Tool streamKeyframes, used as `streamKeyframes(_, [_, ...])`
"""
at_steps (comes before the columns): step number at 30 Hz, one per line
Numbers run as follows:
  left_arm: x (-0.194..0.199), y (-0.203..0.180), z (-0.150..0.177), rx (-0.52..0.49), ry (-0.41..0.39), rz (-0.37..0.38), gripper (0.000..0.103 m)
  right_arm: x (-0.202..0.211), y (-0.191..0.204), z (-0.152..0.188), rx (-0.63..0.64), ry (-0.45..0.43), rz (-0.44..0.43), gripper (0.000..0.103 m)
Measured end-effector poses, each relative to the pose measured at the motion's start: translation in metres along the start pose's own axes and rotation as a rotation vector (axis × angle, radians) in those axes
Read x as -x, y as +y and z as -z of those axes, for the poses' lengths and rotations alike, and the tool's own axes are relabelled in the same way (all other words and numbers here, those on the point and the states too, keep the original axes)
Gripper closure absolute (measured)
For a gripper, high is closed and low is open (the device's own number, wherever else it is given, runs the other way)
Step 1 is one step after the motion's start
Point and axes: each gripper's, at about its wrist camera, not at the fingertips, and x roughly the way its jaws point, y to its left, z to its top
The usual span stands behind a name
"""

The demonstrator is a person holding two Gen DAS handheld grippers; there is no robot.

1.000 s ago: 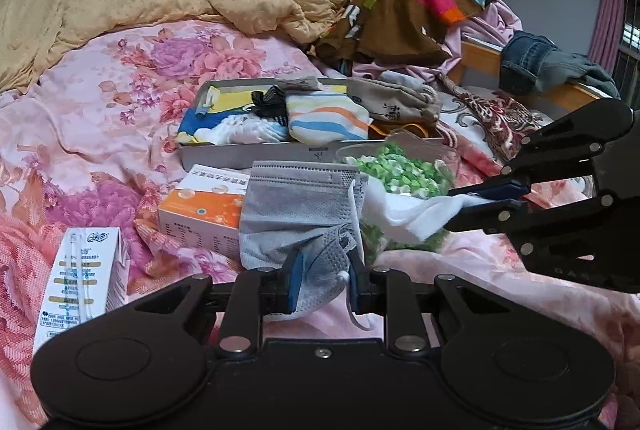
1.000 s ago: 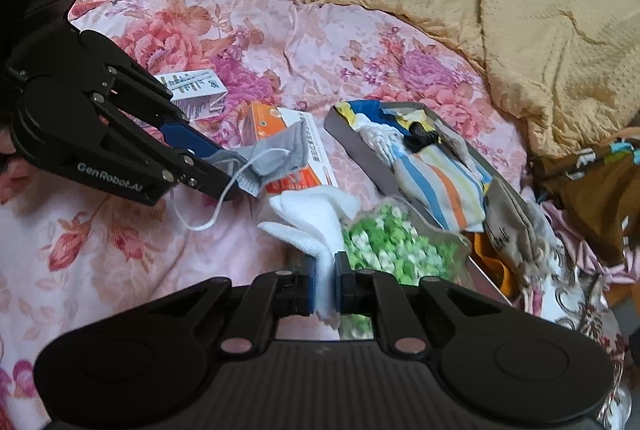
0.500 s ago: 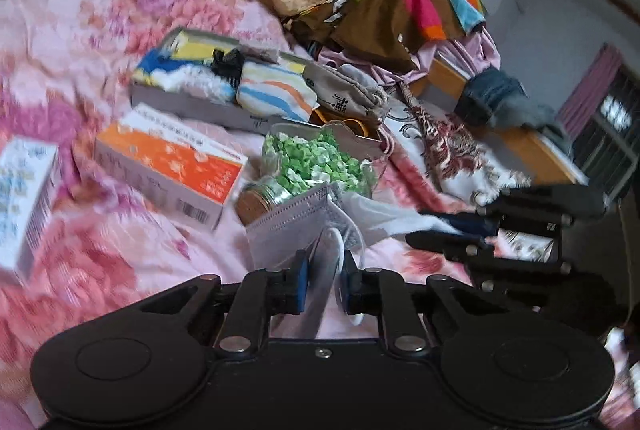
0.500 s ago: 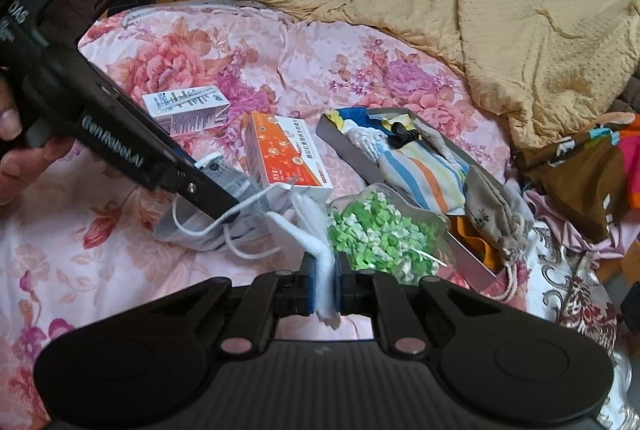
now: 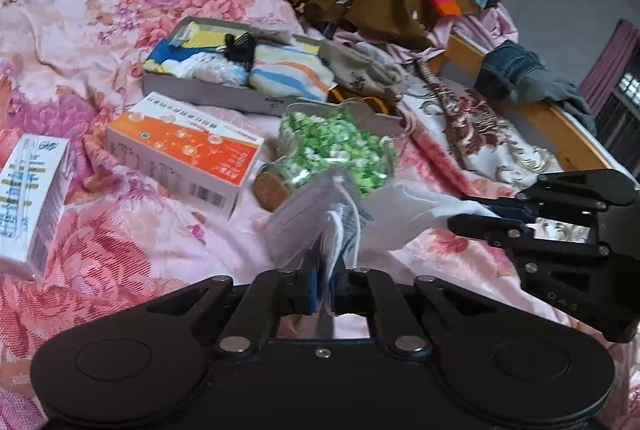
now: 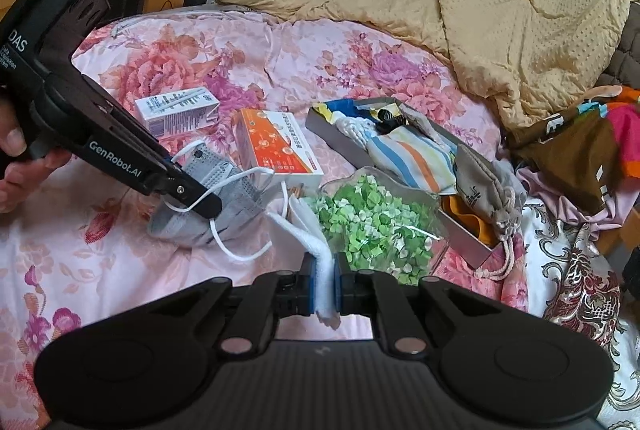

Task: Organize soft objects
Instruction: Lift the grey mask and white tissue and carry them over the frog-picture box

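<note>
The left tool (image 5: 325, 284) points forward and downward, its jaws closed tight on a grey face mask (image 6: 224, 198). The right tool (image 6: 325, 284) points the same way, jaws pinched on a folded white cloth (image 6: 316, 246). A hand (image 6: 20, 166) grips the left tool's handle, thumb and fingers wrapped round it. The two tools sit near each other, tips apart.

We see a soft pleated grey mask (image 6: 224, 198) with thin white elastic loops, a fluffy white cloth (image 6: 320, 254), a glossy clear jar (image 5: 336, 154) with a cork stopper, smooth printed cardboard boxes (image 5: 184, 154) and a sheeny floral bedsheet (image 6: 304, 58).
</note>
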Motion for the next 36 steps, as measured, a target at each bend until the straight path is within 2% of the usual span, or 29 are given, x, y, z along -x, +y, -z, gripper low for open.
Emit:
streamKeyframes(9, [0.008, -0.005, -0.008, 0.091, -0.073, 0.107, 0.099, 0.013, -0.005, -0.01, 0.025, -0.042, 0.003, 0.094])
streamKeyframes(18, [-0.004, -0.026, -0.056, 0.089, -0.173, 0.131, 0.099, 0.012, -0.033, -0.038, 0.052, -0.105, 0.055, 0.094])
streamKeyframes(23, [-0.019, -0.035, -0.091, 0.043, -0.202, 0.093, 0.099, 0.001, -0.063, -0.058, 0.11, -0.128, 0.107, 0.094])
streamKeyframes(27, [-0.037, -0.032, -0.121, 0.053, -0.221, 0.053, 0.099, -0.017, -0.093, -0.074, 0.126, -0.133, 0.159, 0.094])
streamKeyframes(32, [-0.067, -0.032, -0.166, 0.017, -0.237, 0.011, 0.099, -0.045, -0.133, -0.085, 0.025, -0.146, 0.199, 0.094])
streamKeyframes(36, [-0.092, -0.032, -0.198, -0.007, -0.242, 0.01, 0.099, -0.068, -0.159, -0.084, -0.038, -0.141, 0.206, 0.094])
